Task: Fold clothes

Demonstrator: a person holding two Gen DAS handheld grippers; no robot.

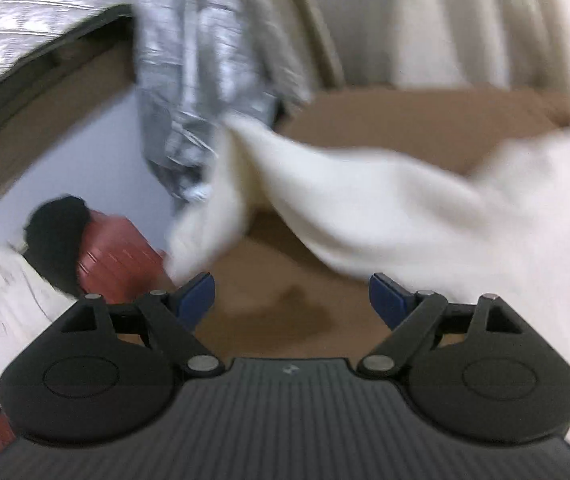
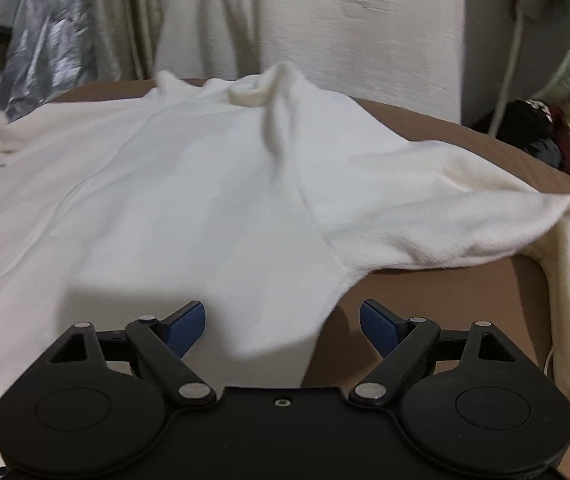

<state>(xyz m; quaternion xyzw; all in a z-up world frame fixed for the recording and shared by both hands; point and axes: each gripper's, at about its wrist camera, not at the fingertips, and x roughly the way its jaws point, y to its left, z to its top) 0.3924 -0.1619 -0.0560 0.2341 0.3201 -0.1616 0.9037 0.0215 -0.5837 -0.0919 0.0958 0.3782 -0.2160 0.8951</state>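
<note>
A cream fleece turtleneck top point(image 2: 189, 184) lies spread on the brown table point(image 2: 465, 304), collar point(image 2: 253, 92) at the far side, one sleeve point(image 2: 485, 216) stretched right and hanging over the edge. My right gripper point(image 2: 283, 326) is open just above the top's near hem edge, nothing between its blue pads point(image 2: 377, 324). In the left wrist view, blurred, the other sleeve point(image 1: 325, 200) reaches across the brown table point(image 1: 285, 304). My left gripper point(image 1: 291, 296) is open above bare table, the sleeve's end just beyond its left pad point(image 1: 197, 294).
Beige curtains point(image 2: 325, 20) and a silvery sheet point(image 1: 197, 60) hang behind the table. To the left below lie a red suitcase point(image 1: 121, 256), a black item point(image 1: 61, 232) and a white cloth heap point(image 1: 9, 300). Green and dark clothes point(image 2: 565, 120) pile at the far right.
</note>
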